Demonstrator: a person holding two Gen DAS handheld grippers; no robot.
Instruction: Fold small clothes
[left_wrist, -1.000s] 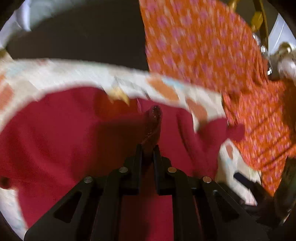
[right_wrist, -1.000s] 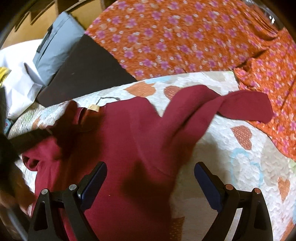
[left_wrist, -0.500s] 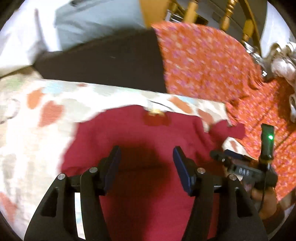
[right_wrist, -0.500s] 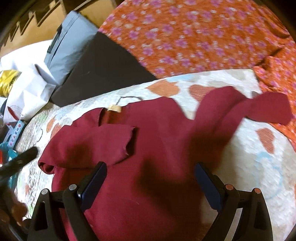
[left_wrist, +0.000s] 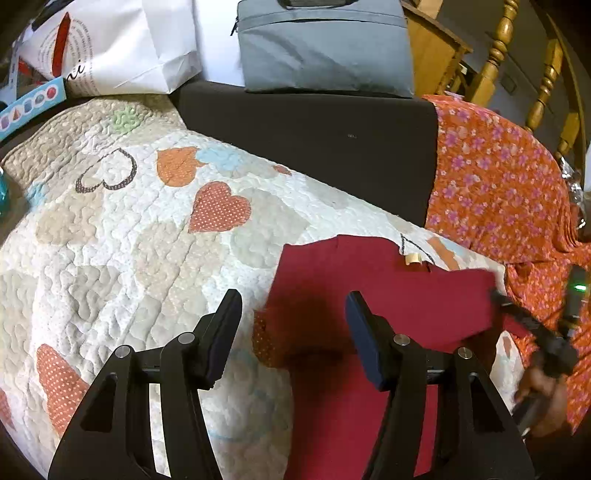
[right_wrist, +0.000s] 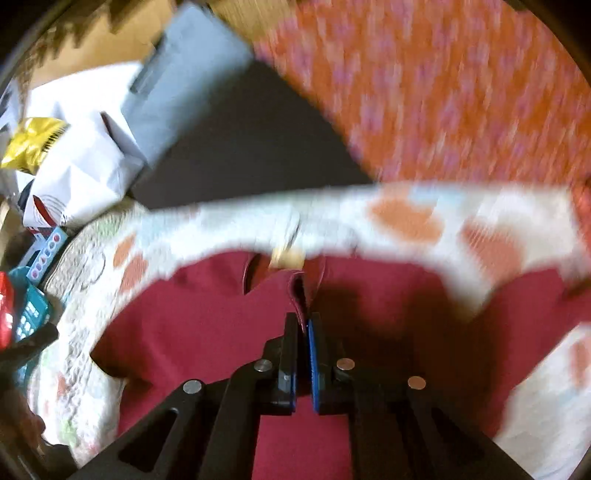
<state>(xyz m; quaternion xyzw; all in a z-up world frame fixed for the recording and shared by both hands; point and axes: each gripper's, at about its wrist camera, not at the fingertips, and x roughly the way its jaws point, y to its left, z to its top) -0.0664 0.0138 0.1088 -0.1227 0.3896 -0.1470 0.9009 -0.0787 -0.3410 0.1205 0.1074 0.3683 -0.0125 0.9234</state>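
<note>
**Right sleeve pinched, left side released — red top mid-fold**

Left edge of scene: a white paper bag (left_wrist: 110, 48) and a grey pouch (left_wrist: 325, 48) are noted behind the work area, clear of it. A heart-patterned quilt (left_wrist: 129, 240) is spread as the working surface.

The left hand-held gripper (left_wrist: 291, 332) is seen with its jaws apart and nothing between the pads; it hangs over the quilt at the left edge of the garment.

The red top (left_wrist: 369, 295) lies flat on the quilt, neck label at the far side, its left sleeve already laid in over the body. An orange floral cloth (left_wrist: 498, 184) lies just beside it on the right.

The right hand-held gripper (right_wrist: 303, 332) is clamped together on a ridge of the red fabric (right_wrist: 300, 295), pinched up below the collar. That view is motion-blurred.

Risks judged from here:
- Only a thin fold is held; it could slip out if pulled fast.
- With the left side unpinned, the whole top could be dragged across the quilt and the finished sleeve fold undone.
- More than one layer may be caught, which would bunch the fold.
</note>
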